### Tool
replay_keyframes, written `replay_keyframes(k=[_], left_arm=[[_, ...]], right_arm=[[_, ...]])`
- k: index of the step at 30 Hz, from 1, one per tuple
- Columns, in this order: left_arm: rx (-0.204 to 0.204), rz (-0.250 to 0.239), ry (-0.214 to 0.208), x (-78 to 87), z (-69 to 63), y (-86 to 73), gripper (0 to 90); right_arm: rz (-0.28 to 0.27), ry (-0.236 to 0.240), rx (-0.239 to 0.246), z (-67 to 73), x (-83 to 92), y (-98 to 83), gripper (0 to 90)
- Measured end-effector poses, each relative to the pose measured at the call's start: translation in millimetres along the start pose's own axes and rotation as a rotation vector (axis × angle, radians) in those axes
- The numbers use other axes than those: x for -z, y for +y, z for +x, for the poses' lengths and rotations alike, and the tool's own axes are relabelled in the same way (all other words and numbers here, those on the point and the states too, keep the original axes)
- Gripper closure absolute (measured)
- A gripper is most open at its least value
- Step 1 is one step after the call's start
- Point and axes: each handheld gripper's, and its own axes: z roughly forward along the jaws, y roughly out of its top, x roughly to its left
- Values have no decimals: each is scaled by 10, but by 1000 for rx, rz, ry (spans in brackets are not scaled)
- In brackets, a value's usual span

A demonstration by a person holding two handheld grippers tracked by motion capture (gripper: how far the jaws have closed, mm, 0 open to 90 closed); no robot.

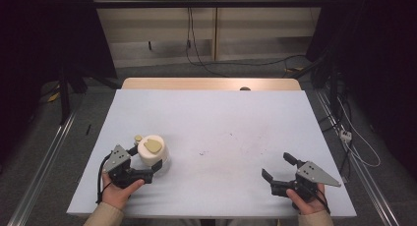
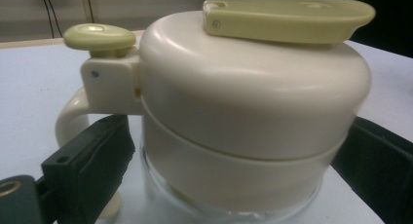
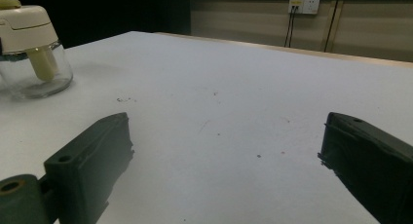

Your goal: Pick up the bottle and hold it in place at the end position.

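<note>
Pale grey table (image 1: 211, 118), near-left part: one small clear-glass jug with a cream plastic lid, cream handle and yellow-green spout flap and button (image 1: 153, 155), upright on the surface, apparently not yet lifted. Left gripper (image 1: 143, 163): jaws spread, standing either side of the jug's body just under the lid, near it but whether they touch it cannot be told, so the grasp reads as prepared, with closing and any carrying left to do. Right gripper (image 1: 281, 166): jaws wide apart, empty, well away over bare table at the near right.
</note>
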Motion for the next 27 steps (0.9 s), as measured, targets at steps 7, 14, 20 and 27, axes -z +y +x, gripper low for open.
replay_keyframes(k=[7, 14, 20, 27], left_arm=[[-17, 12, 17, -79, -27, 2, 26], [-24, 1, 39, -125, -53, 13, 22], [-18, -3, 51, -169, -64, 17, 23], [-10, -7, 71, -222, -83, 17, 26]], right_arm=[[0, -4, -3, -3, 18, -3, 37], [1, -6, 2, -6, 25, -7, 39], [2, -5, 2, -5, 26, -7, 40], [3, -2, 2, -5, 23, -7, 42]])
